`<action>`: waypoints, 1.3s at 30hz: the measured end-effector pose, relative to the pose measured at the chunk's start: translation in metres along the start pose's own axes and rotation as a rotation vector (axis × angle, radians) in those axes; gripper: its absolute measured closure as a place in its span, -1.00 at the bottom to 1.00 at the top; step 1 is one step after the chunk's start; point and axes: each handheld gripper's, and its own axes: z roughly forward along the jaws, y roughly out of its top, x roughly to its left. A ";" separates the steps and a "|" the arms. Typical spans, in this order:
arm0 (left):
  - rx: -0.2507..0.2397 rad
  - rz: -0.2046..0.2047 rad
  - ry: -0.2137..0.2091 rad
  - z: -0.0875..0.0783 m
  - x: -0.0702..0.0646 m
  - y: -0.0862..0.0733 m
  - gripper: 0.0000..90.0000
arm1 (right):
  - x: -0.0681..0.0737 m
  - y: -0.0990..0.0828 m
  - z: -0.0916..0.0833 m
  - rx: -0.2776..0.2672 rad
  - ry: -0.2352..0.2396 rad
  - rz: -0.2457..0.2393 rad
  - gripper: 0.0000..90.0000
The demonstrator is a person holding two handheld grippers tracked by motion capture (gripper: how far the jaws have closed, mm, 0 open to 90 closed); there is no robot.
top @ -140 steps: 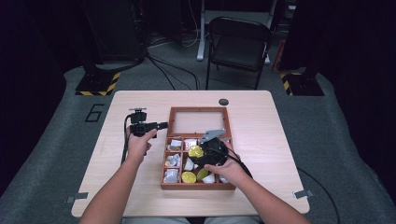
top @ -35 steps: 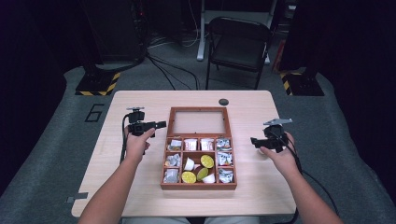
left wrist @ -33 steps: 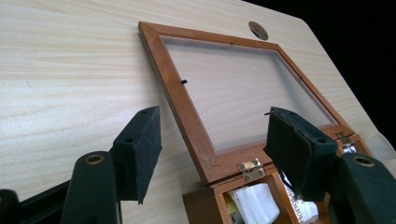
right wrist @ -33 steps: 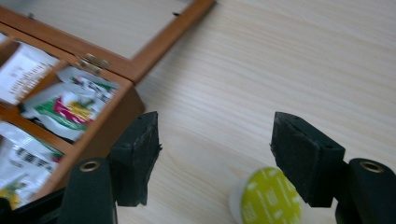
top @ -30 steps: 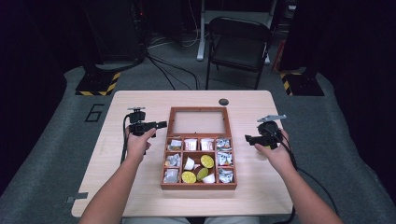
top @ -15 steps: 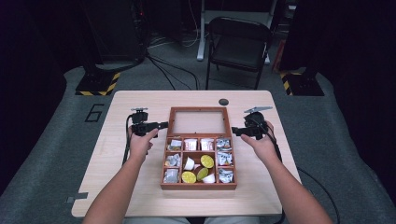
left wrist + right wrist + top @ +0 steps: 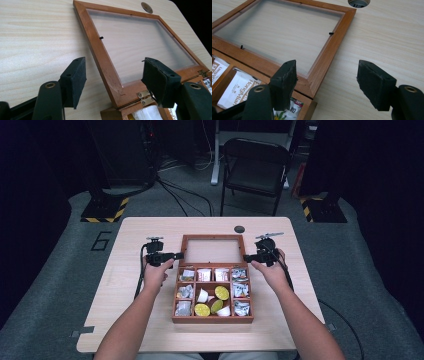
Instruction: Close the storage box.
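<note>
A wooden compartment box (image 7: 212,319) sits mid-table. Its glass-paned lid (image 7: 212,238) lies open flat behind it. The compartments hold white sachets (image 7: 204,274), silver packets (image 7: 240,290) and yellow-green round pieces (image 7: 221,293). My left gripper (image 7: 178,255) is at the lid's left edge; in the left gripper view it (image 7: 116,82) stands open astride the lid's frame rail (image 7: 100,50) near a brass hinge (image 7: 143,97), with the pads apart from the wood. My right gripper (image 7: 246,258) is at the lid's right edge, also open (image 7: 329,83), over the lid's frame corner (image 7: 337,37), gripping nothing.
A dark round hole (image 7: 239,229) sits in the tabletop just behind the lid. Bare wood lies to both sides of the box. A black folding chair (image 7: 255,165) stands beyond the table's far edge, with cables on the floor.
My right hand has come in from the table's right side, leftward and a little down, to the lid's right edge. The left gripper has stayed at the lid's left edge.
</note>
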 end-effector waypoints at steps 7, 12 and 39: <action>0.017 0.013 0.002 0.009 -0.003 -0.003 -0.20 | 0.000 0.000 0.011 0.024 0.009 0.028 -0.23; 0.022 0.008 0.008 0.013 -0.003 -0.004 -0.19 | -0.002 0.000 0.019 0.030 0.035 0.060 -0.17; 0.045 0.012 0.005 0.026 -0.005 -0.008 -0.16 | -0.007 -0.010 0.044 0.057 0.125 0.223 -0.12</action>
